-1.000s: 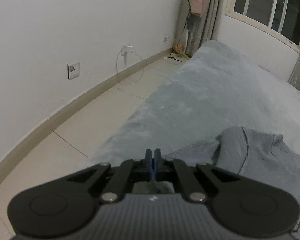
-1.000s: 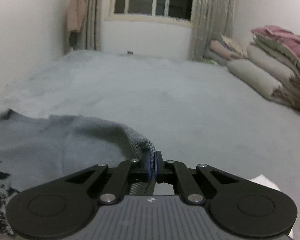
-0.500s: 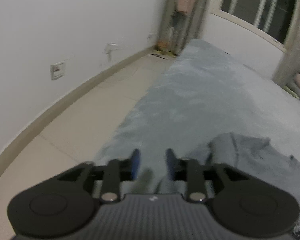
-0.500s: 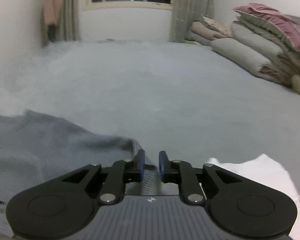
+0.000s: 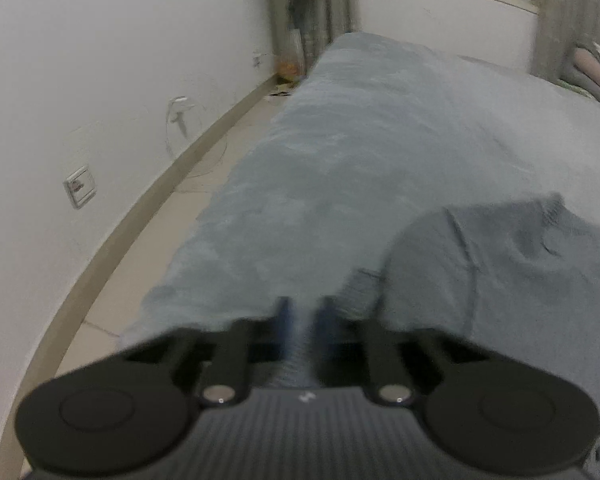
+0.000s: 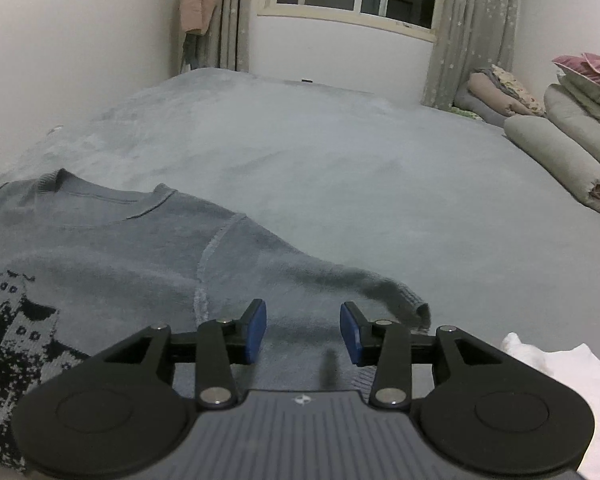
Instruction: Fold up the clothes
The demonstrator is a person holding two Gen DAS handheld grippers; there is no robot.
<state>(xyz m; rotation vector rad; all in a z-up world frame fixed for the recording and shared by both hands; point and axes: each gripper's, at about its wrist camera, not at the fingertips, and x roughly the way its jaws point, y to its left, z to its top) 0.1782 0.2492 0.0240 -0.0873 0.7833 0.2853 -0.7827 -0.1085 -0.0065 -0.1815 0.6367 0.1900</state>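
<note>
Sweater [image 6: 112,248] lies flat on the bed [image 6: 340,168], collar away from the tools, sleeve [image 6: 340,284] running out right just past the right gripper [image 6: 303,330], whose jaws stand wide apart over it. Left gripper [image 5: 303,312], blurred, jaws slightly apart, holds nothing; sweater lies to its right. A second ago both were clamped on the sweater's edges; now both have let go and it lies spread.
</note>
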